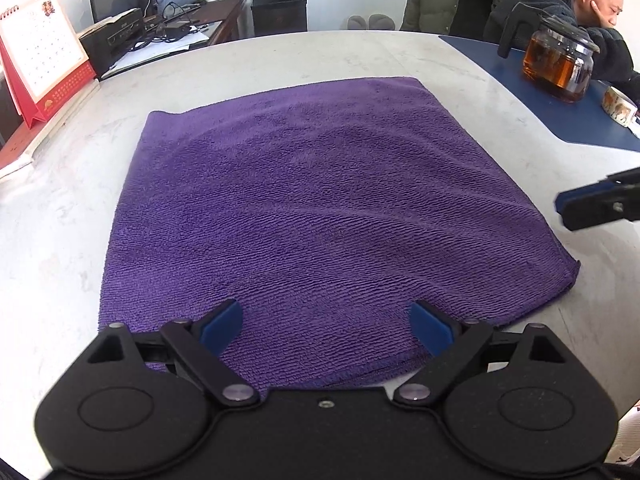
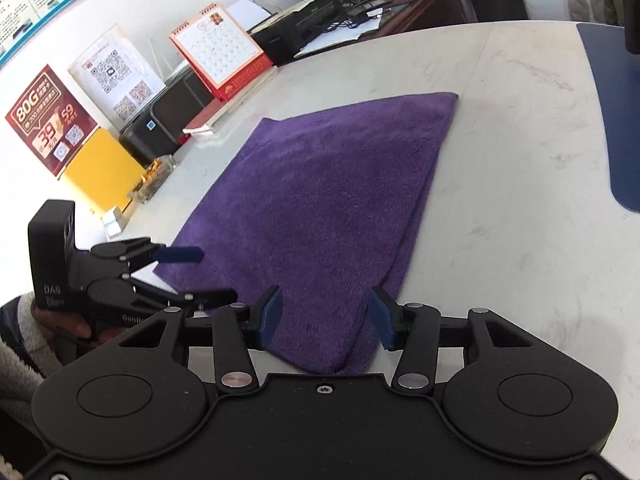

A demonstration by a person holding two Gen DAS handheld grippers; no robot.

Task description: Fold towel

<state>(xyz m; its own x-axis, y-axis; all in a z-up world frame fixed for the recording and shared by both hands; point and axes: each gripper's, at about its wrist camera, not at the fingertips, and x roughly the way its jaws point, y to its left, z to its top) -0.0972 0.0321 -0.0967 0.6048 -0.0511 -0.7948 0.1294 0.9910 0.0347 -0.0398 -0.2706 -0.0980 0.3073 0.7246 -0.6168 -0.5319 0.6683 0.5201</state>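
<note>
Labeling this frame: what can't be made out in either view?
- Towel near edge: both wrist views, hidden under the tongs' bodies.
- Right tongs: left wrist view, cut off by the right edge.
- Calendar print: both views, too small.
- Layer count of towel: unclear.

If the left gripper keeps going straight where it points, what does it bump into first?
Probably the purple towel: the left gripper points down over its near edge, jaws open, with nothing else in the way.
</note>
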